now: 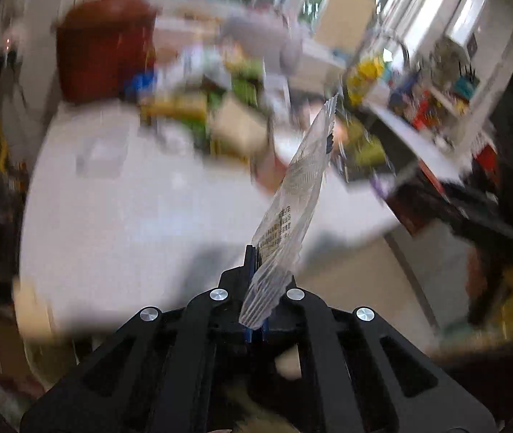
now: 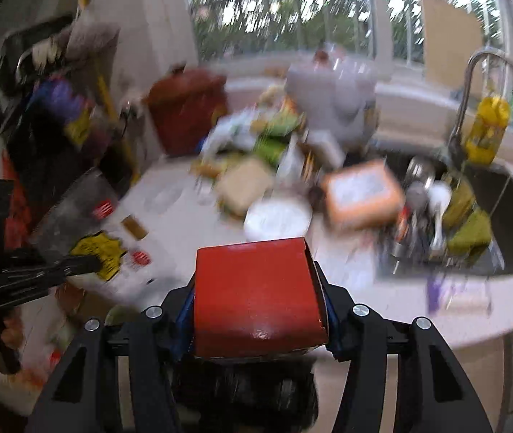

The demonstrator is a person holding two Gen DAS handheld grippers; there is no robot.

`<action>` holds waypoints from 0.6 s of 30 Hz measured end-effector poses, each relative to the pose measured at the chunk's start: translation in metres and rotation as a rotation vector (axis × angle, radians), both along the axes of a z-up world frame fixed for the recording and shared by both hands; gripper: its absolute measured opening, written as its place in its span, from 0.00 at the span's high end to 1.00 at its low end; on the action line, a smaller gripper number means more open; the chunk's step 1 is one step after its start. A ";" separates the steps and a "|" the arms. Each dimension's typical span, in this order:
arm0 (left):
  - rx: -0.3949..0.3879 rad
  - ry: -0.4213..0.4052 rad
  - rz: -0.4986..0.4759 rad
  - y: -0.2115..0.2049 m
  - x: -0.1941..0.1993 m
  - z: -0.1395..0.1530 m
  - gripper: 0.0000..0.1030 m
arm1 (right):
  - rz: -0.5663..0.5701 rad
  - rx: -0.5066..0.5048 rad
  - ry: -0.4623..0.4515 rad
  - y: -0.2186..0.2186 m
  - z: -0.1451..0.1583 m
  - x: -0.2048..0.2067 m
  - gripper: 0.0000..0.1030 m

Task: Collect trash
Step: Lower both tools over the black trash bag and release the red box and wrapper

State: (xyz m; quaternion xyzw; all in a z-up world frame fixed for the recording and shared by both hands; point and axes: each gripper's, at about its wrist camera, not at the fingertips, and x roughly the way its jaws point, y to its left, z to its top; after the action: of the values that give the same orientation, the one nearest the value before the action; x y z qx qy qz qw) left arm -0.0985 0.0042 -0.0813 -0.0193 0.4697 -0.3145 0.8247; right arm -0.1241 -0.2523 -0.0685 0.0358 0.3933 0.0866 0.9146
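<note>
Left gripper [image 1: 254, 252] clamped tight on clear plastic wrapper [image 1: 294, 195], right gripper [image 2: 256, 288] half-spread, gripping red box [image 2: 256, 296], above white countertop [image 2: 364, 288] edge.

Both views are smeared by motion. In the left wrist view the counter [image 1: 130, 216] clutter at upper centre is streaks of green, yellow and blue, and the shelf [image 1: 418, 137] goods at right cannot be read. The wrapper [image 1: 292, 198] print is too small to read. In the right wrist view the box [image 2: 256, 296] hides the fingertips, the pile [image 2: 256, 151] at centre is unreadable, and the sink [image 2: 509, 216] is cut off at right
</note>
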 end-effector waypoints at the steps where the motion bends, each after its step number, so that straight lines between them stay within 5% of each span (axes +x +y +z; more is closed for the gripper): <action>1: 0.032 0.046 0.000 0.004 -0.011 -0.015 0.98 | 0.008 0.002 0.048 0.004 -0.013 -0.006 0.47; 4: 0.103 0.180 0.018 0.012 -0.032 -0.067 0.98 | 0.018 0.008 0.154 0.011 -0.051 -0.017 0.47; 14: 0.245 0.418 0.103 0.002 -0.019 -0.290 0.96 | 0.022 -0.101 0.411 0.042 -0.271 0.005 0.46; 16: 0.275 0.452 0.117 -0.001 -0.012 -0.324 0.75 | 0.033 -0.117 0.456 0.047 -0.308 0.010 0.33; 18: 0.319 0.465 0.125 -0.002 -0.012 -0.344 0.20 | 0.035 -0.160 0.438 0.050 -0.322 0.012 0.11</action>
State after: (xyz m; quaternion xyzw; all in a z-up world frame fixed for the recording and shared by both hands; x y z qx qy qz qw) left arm -0.1105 0.0026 -0.4257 0.0102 0.6877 -0.1721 0.7052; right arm -0.1123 -0.2019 -0.3908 -0.0256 0.5887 0.0610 0.8057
